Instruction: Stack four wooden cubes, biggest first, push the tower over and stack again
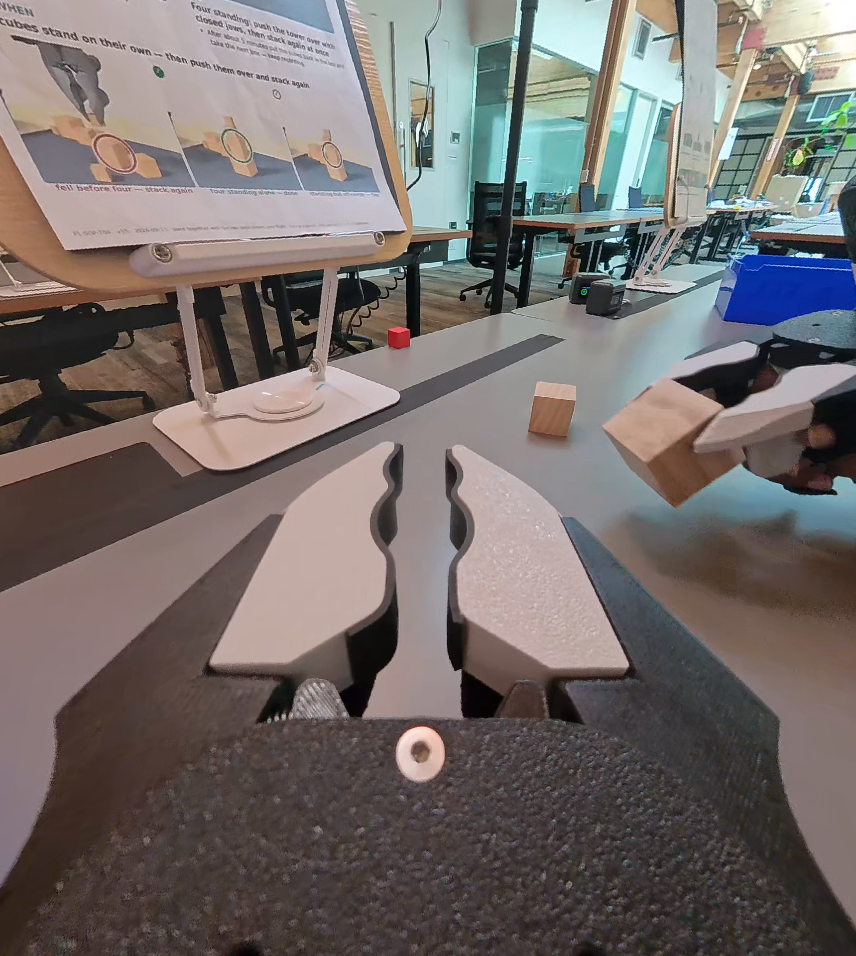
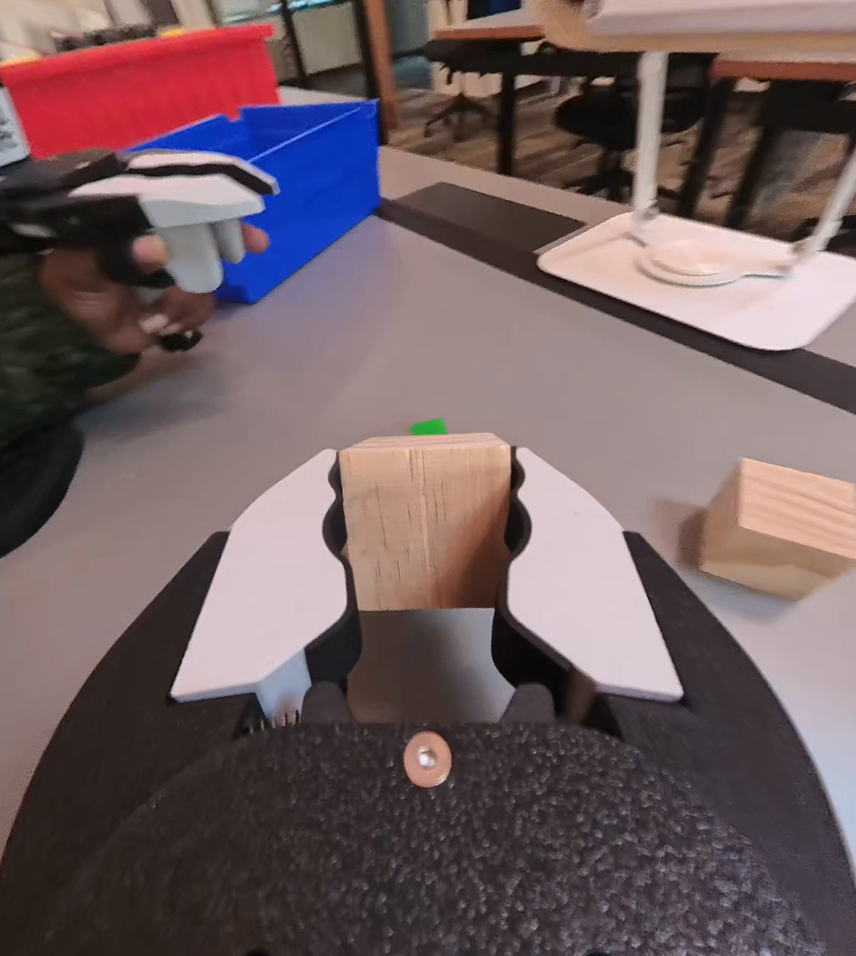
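gripping a wooden cube dead centre of the right wrist view, the right gripper has both black pads pressed flat on the cube's sides, so it's properly clamped. in the left wrist view the same cube shows at the right edge, tilted and lifted clear of the grey table.

the left gripper sits lower centre of its own view with its fingers close together but a narrow slit between them, nothing in there, just table showing through. in the right wrist view it's at the upper left, held in a hand.

a second wooden cube rests on the table right of centre, apart from both grippers; it's at the right of the right wrist view too. a bit of green peeks over the held cube, can't tell what it is. a small red cube sits near the table's far edge, a white stand base is left of centre, and a blue bin sits upper left.
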Available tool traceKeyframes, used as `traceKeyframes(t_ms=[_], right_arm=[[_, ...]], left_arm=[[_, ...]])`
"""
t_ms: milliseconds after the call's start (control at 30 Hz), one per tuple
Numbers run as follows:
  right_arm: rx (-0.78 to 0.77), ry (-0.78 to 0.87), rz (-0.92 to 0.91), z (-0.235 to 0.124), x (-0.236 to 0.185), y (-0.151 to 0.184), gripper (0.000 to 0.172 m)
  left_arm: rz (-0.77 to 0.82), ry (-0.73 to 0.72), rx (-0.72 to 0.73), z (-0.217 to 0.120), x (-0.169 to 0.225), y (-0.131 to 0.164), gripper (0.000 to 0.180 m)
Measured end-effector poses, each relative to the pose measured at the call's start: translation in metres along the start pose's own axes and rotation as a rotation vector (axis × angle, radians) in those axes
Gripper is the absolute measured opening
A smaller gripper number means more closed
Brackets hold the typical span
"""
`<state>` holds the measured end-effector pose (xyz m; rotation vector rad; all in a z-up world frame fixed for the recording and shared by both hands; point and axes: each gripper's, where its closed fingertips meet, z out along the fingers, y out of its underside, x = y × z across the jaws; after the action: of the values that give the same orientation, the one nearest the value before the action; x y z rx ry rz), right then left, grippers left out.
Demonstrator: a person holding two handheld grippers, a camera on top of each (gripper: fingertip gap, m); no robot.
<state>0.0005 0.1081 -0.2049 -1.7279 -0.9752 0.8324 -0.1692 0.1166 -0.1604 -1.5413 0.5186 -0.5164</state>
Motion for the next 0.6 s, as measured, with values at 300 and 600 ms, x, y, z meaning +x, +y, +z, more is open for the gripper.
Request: traceKeyframes(t_ms=[300, 600], right_arm=[[-0.259, -0.260, -0.187, -0.009, -0.033, 0.043, 0.064], [-0.330, -0.134, -0.214, -0.032, 0.006, 0.049, 0.080]], left_arm=[[0.006, 0.002, 0.000, 0.000, 0.001, -0.001, 0.015], [0.011, -0.002, -0.005, 0.001, 0.001, 0.002, 0.012]])
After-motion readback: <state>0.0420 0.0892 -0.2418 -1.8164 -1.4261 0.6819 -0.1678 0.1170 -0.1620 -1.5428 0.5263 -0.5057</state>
